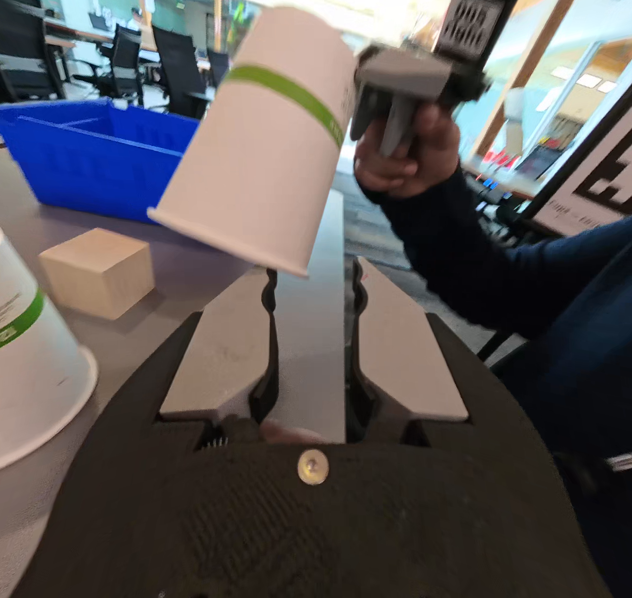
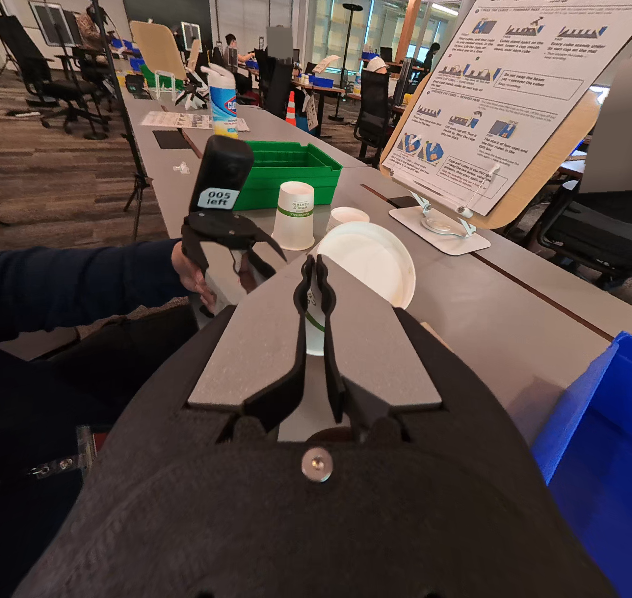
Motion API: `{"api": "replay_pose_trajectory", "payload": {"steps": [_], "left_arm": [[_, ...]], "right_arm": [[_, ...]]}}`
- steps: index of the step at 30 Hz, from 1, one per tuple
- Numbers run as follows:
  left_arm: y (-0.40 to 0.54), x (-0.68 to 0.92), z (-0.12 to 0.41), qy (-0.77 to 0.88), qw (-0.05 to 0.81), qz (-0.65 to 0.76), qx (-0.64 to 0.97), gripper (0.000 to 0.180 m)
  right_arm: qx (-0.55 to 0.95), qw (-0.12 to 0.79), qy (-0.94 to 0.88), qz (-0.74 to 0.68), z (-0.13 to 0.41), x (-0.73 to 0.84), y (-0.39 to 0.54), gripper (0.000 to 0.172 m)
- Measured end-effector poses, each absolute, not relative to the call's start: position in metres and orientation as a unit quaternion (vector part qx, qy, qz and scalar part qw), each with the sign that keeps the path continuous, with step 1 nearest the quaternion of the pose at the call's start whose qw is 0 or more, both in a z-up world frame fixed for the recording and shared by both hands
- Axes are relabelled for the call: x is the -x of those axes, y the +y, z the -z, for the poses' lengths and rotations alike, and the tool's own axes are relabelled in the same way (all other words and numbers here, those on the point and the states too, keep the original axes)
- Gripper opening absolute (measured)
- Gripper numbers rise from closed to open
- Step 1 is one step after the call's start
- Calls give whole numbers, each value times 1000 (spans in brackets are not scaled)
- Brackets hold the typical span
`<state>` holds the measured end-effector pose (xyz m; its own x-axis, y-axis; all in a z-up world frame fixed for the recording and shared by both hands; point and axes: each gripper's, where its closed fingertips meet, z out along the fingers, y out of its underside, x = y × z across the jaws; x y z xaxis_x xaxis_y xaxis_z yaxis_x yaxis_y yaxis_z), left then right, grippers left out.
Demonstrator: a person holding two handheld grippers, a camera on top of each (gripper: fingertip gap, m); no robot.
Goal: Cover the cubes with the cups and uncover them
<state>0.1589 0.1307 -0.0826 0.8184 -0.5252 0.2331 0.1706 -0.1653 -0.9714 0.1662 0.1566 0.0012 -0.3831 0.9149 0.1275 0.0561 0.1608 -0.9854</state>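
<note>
My left gripper (image 1: 313, 273) fills the near foreground with its jaws apart and only the grey table (image 1: 191, 273) between them. Just past its tips hangs the paper cup (image 1: 263, 143) with the green band, tilted, mouth down toward me, off the table. My right gripper (image 2: 315, 266) has that cup: its two fingers are drawn nearly together on what looks to be the cup's wall close to the base, though from its own view I see only a strip of white and green between the pads.

Below and left of the raised cup sits a bare wooden cube (image 1: 99, 272) on the table — uncovered. Another inverted cup (image 1: 34, 376) stands just beside it at the left edge. From the right wrist I can count two more cups standing mouth-down, one tall (image 2: 295, 220) and one (image 2: 349, 217) partly hidden behind the lifted cup. A blue bin (image 1: 92, 157) waits behind the cube, a green bin (image 2: 290, 171) farther along.

I judge the job is midway — whether this cup is coming down onto the cube or has been taken off it, these views don't tell me, and the other cups hide whatever they cover.
</note>
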Motion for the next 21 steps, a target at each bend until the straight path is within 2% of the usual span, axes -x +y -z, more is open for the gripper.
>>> {"api": "replay_pose_trajectory", "payload": {"steps": [2,4,9,13,16,21], "left_arm": [[136,-157,70,99,646,298,695,47],[138,-154,60,86,659,313,678,37],[138,-150,41,68,668,350,654,34],[139,-150,39,91,668,320,666,25],[129,-160,37,148,647,313,680,2],[133,-167,56,243,564,159,773,0]], "right_arm": [[376,409,-637,-535,-1,-172,157,0],[376,404,-633,-543,-1,-180,158,0],[365,379,-643,-556,8,-195,155,0],[366,371,-644,-560,18,-199,157,0],[381,359,-661,-538,41,-196,166,0],[416,325,-679,-510,83,-185,176,2]]}}
